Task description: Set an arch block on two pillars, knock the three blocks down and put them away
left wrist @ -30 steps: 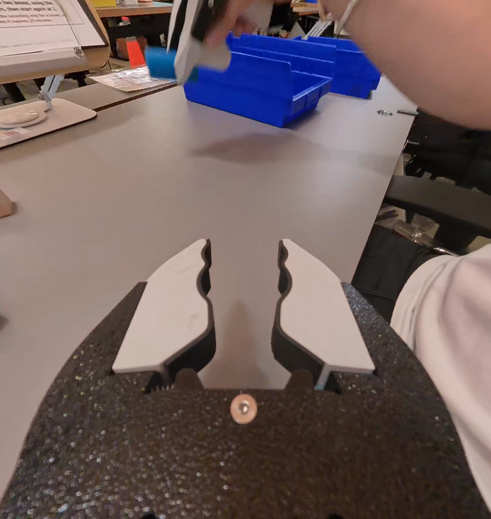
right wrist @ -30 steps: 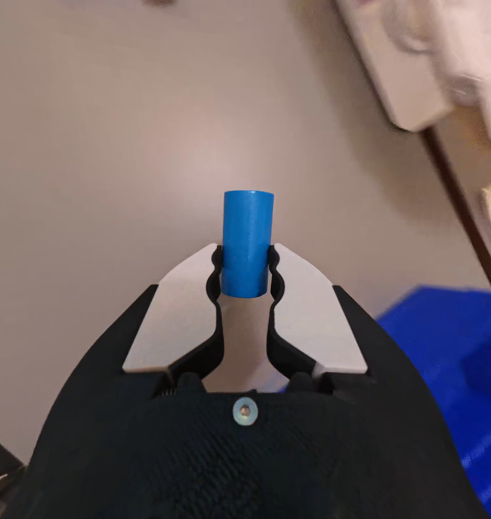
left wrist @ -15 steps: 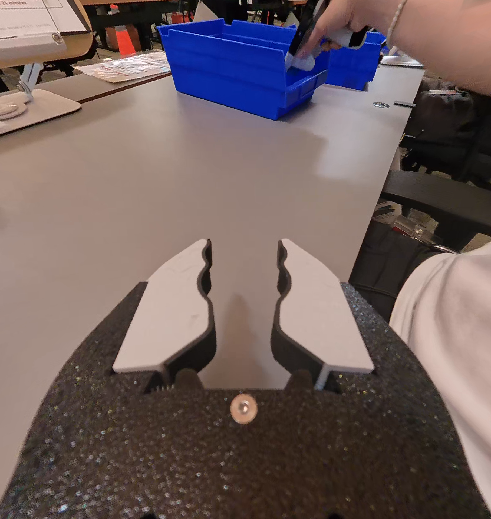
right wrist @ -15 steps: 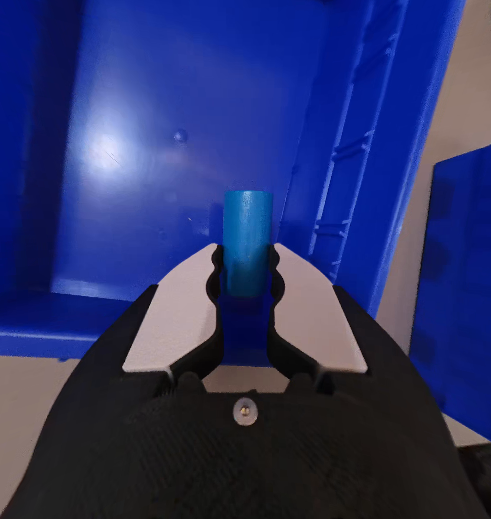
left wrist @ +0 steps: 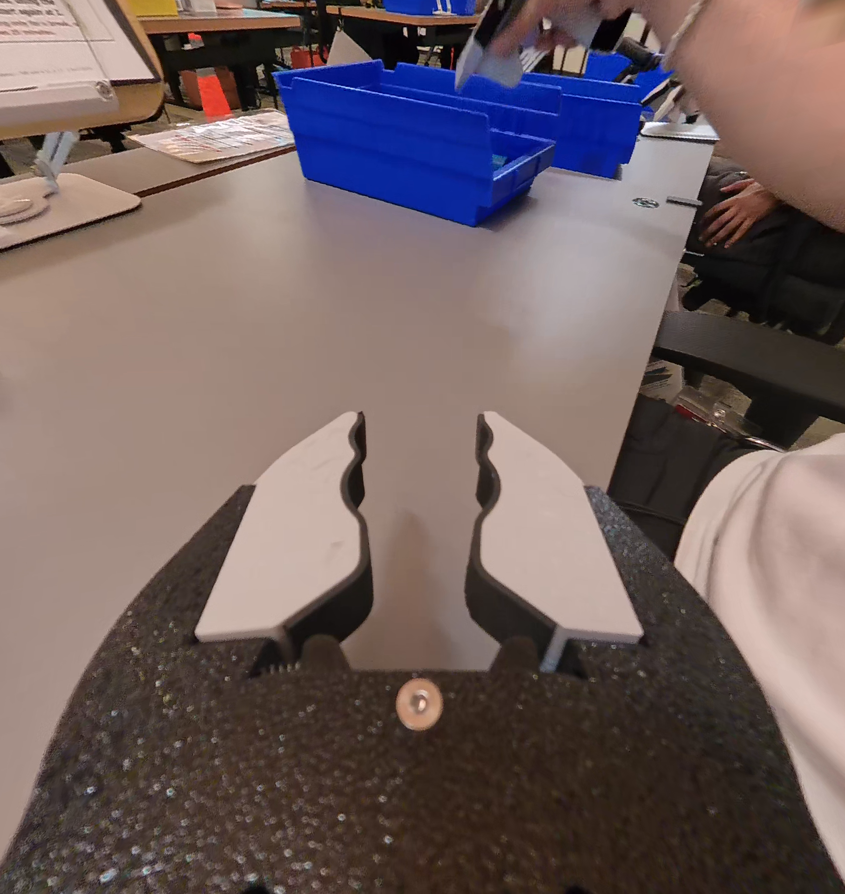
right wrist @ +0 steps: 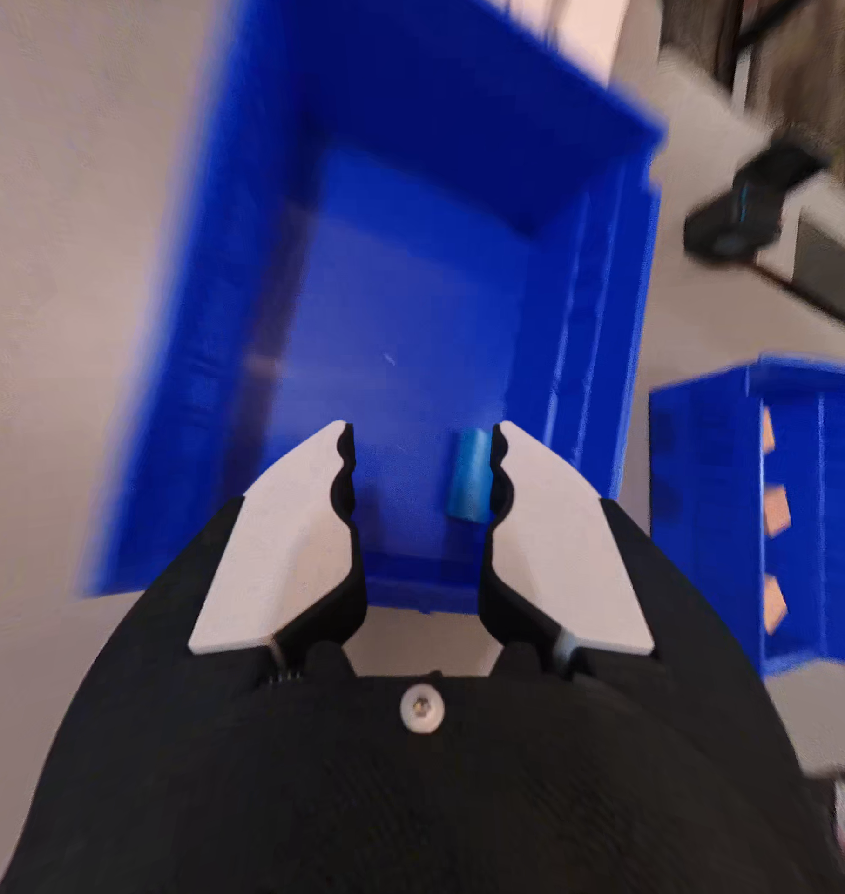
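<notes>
My right gripper [right wrist: 422, 428] is open and empty above a blue bin [right wrist: 207, 338]. A light blue cylinder [right wrist: 468, 476] lies on the bin's floor near the front wall, just inside my right finger. In the left wrist view the same bin [left wrist: 410, 159] stands at the far side of the grey table [left wrist: 265, 314], a sliver of the cylinder [left wrist: 498, 159] shows inside it, and the right gripper [left wrist: 483, 58] hovers blurred above it in a hand. My left gripper [left wrist: 420, 421] is open and empty, low over the table's near right part.
A second blue bin [right wrist: 701, 508] with several tan wooden blocks [right wrist: 776, 510] stands right of the first; it also shows in the left wrist view [left wrist: 594, 121]. A document stand [left wrist: 48, 96] sits at the far left. The table edge and a black chair [left wrist: 759, 367] are at right. Some 50 cm of space lies between my two pairs of fingers.
My right gripper carried the blue cylinder over the bin, opened and let it go; the cylinder now lies in the bin. The left gripper stayed open and turned slightly.
</notes>
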`<state>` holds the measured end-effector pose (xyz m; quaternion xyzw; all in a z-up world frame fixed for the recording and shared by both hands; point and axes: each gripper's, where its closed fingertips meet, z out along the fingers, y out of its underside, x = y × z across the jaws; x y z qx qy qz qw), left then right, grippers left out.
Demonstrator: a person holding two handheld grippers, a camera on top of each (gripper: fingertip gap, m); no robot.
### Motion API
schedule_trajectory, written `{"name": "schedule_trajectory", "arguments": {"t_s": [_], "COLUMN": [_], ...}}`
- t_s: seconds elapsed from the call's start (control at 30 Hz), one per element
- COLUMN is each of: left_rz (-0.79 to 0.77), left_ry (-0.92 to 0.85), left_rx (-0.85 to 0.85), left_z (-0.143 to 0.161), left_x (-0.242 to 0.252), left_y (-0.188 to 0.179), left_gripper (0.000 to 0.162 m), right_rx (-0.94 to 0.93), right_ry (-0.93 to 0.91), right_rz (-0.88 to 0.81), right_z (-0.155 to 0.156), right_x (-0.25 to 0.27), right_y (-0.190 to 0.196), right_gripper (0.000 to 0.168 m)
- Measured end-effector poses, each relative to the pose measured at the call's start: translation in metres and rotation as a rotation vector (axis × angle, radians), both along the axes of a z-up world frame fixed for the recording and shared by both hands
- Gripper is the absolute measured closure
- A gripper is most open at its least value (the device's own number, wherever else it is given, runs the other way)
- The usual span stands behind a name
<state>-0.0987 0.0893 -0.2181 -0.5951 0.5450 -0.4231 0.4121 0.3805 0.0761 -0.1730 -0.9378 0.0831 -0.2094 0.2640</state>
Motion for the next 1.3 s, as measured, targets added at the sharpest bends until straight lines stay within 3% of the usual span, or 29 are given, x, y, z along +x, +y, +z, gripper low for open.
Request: {"name": "schedule_trajectory", "arguments": {"t_s": [0.1, 0.17, 0.3, 0.47, 0.6, 0.8, 1.07, 1.17, 1.27, 1.3], "left_rz": [0.03, 0.054, 0.078, 0.081, 0.106, 0.148, 0.16, 0.164, 0.167, 0.169], "left_ry": [-0.005, -0.024, -0.06, -0.042, -0.014, -0.045, -0.085, -0.1, -0.112, -0.112], "left_rx": [-0.003, -0.006, -0.02, 0.0, 0.051, 0.042, 0.034, 0.032, 0.023, 0.025], "left_z": [0.004, 0.008, 0.016, 0.015, 0.013, 0.017, 0.024, 0.028, 0.032, 0.032], "left_x": [-0.005, -0.008, -0.016, -0.029, -0.044, -0.061, -0.068, -0.071, -0.074, -0.075], "left_y": [0.009, 0.015, 0.019, 0.018, 0.02, 0.024, 0.023, 0.023, 0.022, 0.022], "left_gripper": [0.119, 0.119, 0.12, 0.12, 0.119, 0.119, 0.12, 0.12, 0.12, 0.12], "right_rx": [0.246, 0.303, 0.264, -0.003, -0.043, 0.084, 0.037, 0.01, 0.017, 0.019], "right_ry": [0.078, 0.212, 0.376, 0.413, 0.459, 0.605, 0.486, 0.462, 0.361, 0.355], "right_rz": [0.252, 0.487, 0.884, 1.0, 0.866, 0.631, 0.438, 0.432, 0.448, 0.473], "right_z": [0.051, 0.055, 0.019, -0.062, -0.088, -0.086, -0.104, -0.113, -0.116, -0.115], "right_x": [-0.102, -0.191, -0.354, -0.47, -0.508, -0.541, -0.539, -0.544, -0.534, -0.534], "right_y": [0.061, 0.099, 0.153, 0.192, 0.217, 0.237, 0.252, 0.251, 0.254, 0.254], "right_gripper": [0.114, 0.113, 0.1, 0.082, 0.079, 0.077, 0.08, 0.087, 0.106, 0.12]}}
